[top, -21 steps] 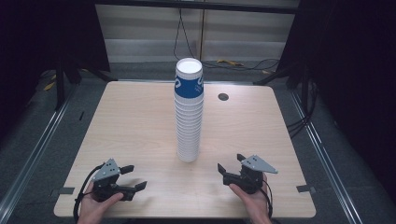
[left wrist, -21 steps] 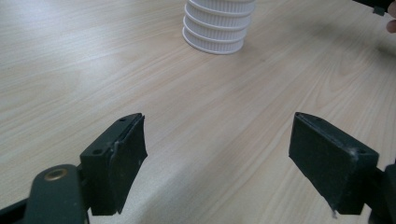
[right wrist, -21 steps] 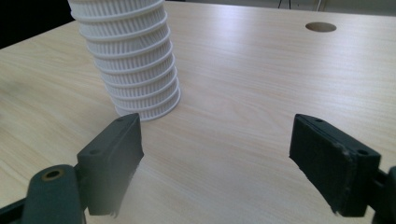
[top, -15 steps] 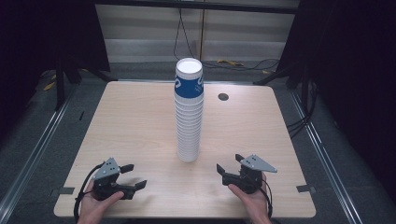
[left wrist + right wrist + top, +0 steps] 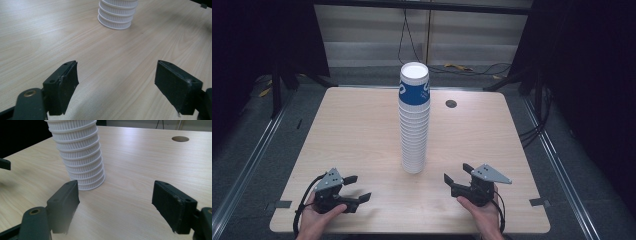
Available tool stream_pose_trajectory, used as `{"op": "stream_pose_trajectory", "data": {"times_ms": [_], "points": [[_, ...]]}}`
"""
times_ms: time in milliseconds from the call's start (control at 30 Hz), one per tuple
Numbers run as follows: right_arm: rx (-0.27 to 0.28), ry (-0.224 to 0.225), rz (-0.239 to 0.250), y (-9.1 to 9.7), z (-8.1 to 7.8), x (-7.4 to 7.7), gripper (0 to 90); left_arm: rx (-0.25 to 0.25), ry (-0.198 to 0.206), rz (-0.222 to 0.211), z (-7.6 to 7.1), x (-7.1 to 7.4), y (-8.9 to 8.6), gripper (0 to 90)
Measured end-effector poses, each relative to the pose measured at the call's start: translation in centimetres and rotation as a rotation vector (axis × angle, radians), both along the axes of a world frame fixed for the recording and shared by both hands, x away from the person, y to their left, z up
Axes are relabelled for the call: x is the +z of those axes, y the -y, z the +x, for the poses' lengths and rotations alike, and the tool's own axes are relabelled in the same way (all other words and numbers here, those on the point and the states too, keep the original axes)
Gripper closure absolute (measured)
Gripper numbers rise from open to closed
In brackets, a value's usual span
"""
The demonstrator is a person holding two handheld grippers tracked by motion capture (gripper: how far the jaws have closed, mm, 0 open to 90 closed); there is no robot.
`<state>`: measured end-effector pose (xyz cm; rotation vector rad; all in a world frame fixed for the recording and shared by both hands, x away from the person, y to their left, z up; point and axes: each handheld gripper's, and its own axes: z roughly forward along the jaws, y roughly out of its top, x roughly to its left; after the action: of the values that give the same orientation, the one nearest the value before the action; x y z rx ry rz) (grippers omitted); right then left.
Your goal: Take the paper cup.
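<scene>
**Both pairs of jaws spread wide, nothing between them**

Jaws of the left gripper (image 5: 358, 188) stand far apart over bare wood, gripping nothing; the left gripper view looks between its two black pads (image 5: 65, 85) at the light grain of the table (image 5: 37, 32), with the bottom few ribbed rims of the cup stack (image 5: 118, 13) near the top edge. Jaws of the right gripper (image 5: 458, 175) are likewise released and empty. Its own view brings the cup stack (image 5: 79, 155) much closer, just beyond the left pad (image 5: 65, 202), and also shows a round hole (image 5: 180, 138) in the tabletop far behind.

From the high view, each gripper is held by a hand (image 5: 314, 222) near the table's front edge, one at either side, both well apart from the stack. That view alone shows the whole stack (image 5: 414, 120): upright near the table's middle, white ribbed rims below, a blue-and-white cup on top with its open mouth facing up. Dark cables (image 5: 472, 70) lie on the floor beyond the far edge.
</scene>
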<state>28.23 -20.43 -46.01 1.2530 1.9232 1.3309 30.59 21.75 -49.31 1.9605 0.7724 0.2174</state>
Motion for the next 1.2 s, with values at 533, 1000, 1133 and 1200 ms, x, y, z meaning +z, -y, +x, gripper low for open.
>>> {"op": "stream_pose_trajectory", "data": {"times_ms": [533,1000,1133,1200], "points": [[0.121,0.014,-0.032,-1.9,-0.3,2.1,22.9,-0.018,-0.003,0.005,-0.1,0.0,0.3,18.8],[0.182,0.026,0.008,-2.5,0.3,5.0,23.2,-0.034,0.009,0.007,-0.6,0.2,0.6,18.8],[0.190,0.045,0.008,-2.3,0.6,5.7,23.3,-0.031,0.008,0.007,-0.4,0.2,0.5,18.8],[0.191,0.048,0.011,-2.3,0.7,5.9,23.5,-0.027,0.008,0.008,-0.4,0.2,0.5,18.8]]}}
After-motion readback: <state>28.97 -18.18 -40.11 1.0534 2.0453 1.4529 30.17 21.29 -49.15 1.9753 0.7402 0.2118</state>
